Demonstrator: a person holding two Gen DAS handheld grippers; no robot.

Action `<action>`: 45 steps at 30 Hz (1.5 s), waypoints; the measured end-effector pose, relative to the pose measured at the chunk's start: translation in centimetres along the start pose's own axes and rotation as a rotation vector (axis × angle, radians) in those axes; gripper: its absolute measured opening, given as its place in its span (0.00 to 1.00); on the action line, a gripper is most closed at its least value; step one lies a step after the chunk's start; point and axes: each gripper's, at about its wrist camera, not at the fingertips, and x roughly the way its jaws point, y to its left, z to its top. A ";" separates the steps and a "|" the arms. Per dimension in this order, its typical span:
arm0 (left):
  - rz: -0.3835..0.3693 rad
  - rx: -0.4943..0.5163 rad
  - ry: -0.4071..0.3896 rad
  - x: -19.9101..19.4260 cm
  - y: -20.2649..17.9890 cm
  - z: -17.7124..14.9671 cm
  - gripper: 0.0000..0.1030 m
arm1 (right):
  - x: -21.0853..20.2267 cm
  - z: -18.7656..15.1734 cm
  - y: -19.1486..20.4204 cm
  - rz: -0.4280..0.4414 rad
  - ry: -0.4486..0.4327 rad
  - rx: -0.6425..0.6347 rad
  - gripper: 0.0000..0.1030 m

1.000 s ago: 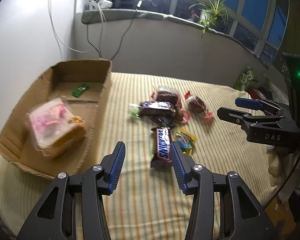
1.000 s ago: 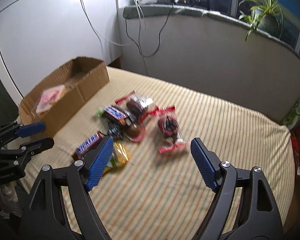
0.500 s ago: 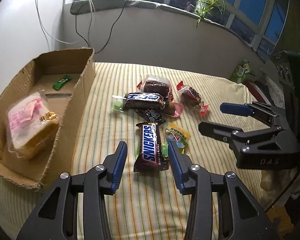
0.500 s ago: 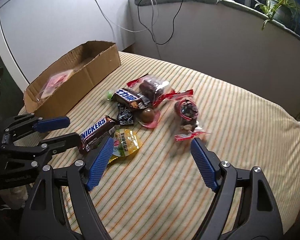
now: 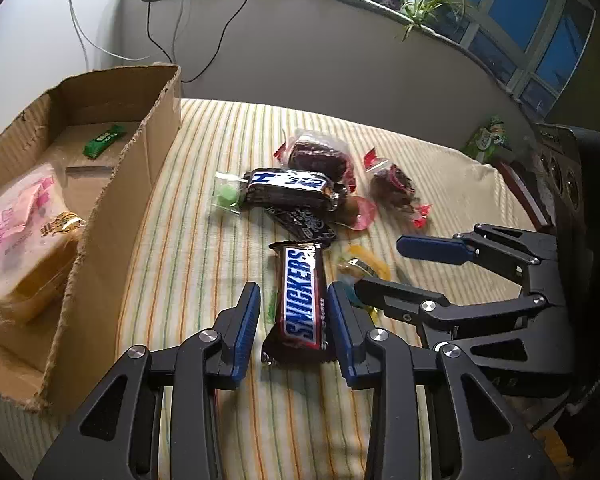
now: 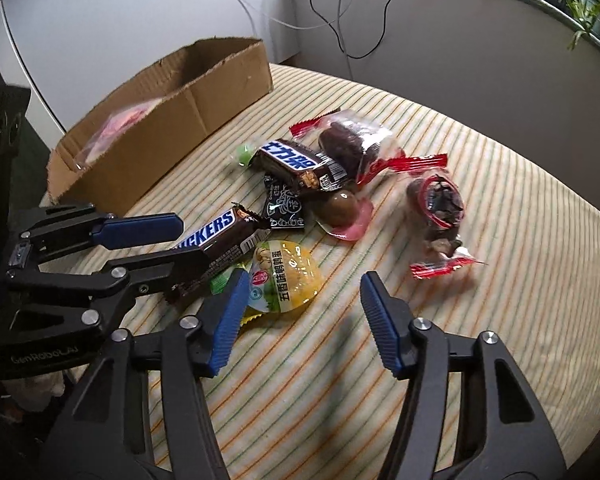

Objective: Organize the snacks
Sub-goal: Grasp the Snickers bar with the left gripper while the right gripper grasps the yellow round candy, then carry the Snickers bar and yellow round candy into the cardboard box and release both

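Both grippers had been lowered toward the snacks since the earlier frames, jaws just closing. The left gripper (image 5: 294,318) was set astride the brown Snickers bar (image 5: 302,302), pads apart from it. The right gripper (image 6: 300,312) was unclenched beside the round yellow egg packet (image 6: 286,276) on the striped cloth (image 6: 500,240).

Counted two chocolate bars, the Snickers bar (image 5: 303,300) between the left fingers and a dark bar (image 5: 290,188) beyond them, one yellow egg packet (image 6: 286,276) just ahead of the right fingers, two red-ended clear packets (image 6: 438,210), one cardboard box (image 5: 112,216), two packets inside.
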 end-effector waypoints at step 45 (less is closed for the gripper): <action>0.039 0.025 -0.040 0.3 -0.3 0.3 0.26 | 0.4 1.3 0.2 -0.102 -0.031 -0.062 0.23</action>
